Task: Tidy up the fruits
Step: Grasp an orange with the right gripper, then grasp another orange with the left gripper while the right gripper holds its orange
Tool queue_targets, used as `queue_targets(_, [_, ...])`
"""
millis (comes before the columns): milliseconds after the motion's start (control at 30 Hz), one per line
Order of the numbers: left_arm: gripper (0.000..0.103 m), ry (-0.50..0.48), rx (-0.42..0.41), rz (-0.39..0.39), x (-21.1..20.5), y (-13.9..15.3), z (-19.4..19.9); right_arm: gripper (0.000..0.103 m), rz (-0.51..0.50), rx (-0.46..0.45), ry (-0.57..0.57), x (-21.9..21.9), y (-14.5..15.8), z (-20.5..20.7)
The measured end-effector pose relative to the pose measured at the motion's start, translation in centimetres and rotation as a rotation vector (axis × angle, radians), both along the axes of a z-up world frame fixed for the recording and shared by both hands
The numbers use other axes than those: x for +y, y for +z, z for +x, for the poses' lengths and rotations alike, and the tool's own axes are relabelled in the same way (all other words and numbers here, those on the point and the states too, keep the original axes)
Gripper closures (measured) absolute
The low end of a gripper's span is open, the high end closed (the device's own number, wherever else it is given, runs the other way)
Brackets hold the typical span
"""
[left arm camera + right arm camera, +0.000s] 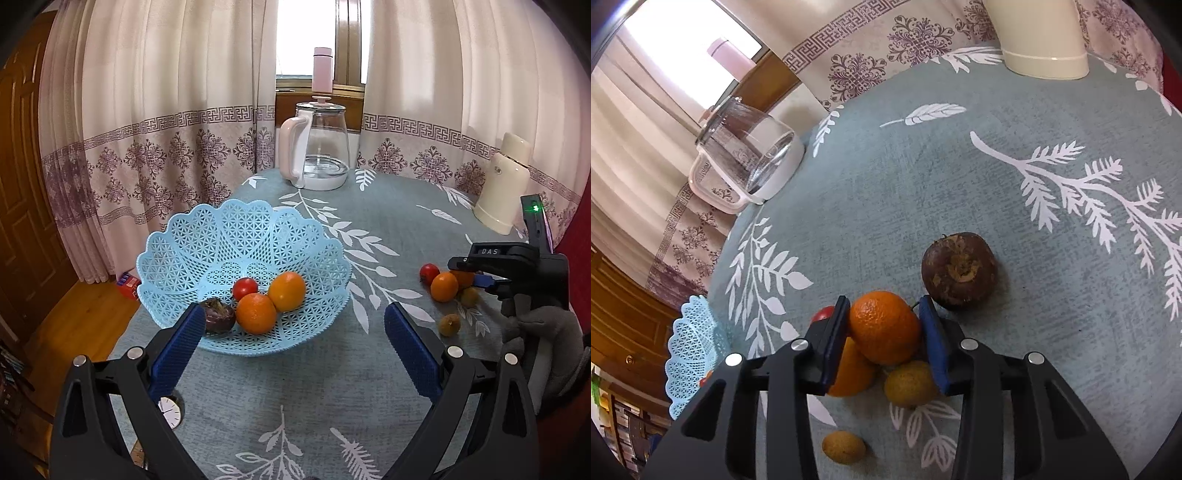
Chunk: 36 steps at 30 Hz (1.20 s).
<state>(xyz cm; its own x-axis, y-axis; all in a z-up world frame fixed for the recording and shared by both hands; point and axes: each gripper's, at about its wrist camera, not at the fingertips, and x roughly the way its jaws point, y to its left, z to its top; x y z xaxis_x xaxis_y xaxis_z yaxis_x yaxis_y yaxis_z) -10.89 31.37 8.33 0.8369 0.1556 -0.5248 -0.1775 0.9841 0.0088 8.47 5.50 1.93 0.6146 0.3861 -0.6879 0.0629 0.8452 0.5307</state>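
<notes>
A round bench [295, 398] covered in a grey-blue cloth with white leaf prints carries a pale blue lattice basket [207, 243], which serves as the landmark here. Inside the basket lie two oranges [255, 313], a small red fruit [244, 288] and a dark purple fruit [218, 316]. The left tool [294, 334] hovers just in front of the basket, its blue pads spread wide and holding nothing. Well to the right of the basket, a loose cluster of fruit sits on the cloth, and the right tool [882, 339] has its two pads pressed against the sides of an orange [884, 326] in that cluster, apparently gripping it. Close around that orange are a second orange [849, 373], a red fruit [823, 313], two small yellow-brown fruits [909, 384] and, a little farther from the basket, a dark brown fruit [958, 271]. The step in hand appears to be picking up the orange. The next move calls for lifting it clear of its neighbours without rolling them, then carrying it across to the basket.
</notes>
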Motion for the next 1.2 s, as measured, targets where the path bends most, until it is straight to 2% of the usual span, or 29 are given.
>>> queue_targets(467, [0.004,-0.088,0.015,0.042,-3.8,0.4,1.7,0.064,0.011,-0.107,-0.026,-3.8,2.2,-3.8])
queue_targets(633, [0.004,-0.122,0.033,0.045,-5.5,0.0,2.8,0.064,-0.028,-0.137,-0.027,-4.8,2.3,-5.1])
queue_targets(900, [0.004,-0.193,0.088,0.0,-8.0,-1.1,5.5,0.064,-0.091,-0.18,-0.042,-5.9,1.8,-6.2])
queue_targets(1033, [0.004,-0.215,0.13,-0.033,-9.0,-2.0,7.5,0.064,-0.09,-0.181,-0.055,-6.4,1.1,-6.4])
queue_targets(1200, [0.004,-0.234,0.154,-0.035,-10.3,-2.8,9.4,0.064,-0.086,-0.183,-0.059,-6.5,0.6,-6.5])
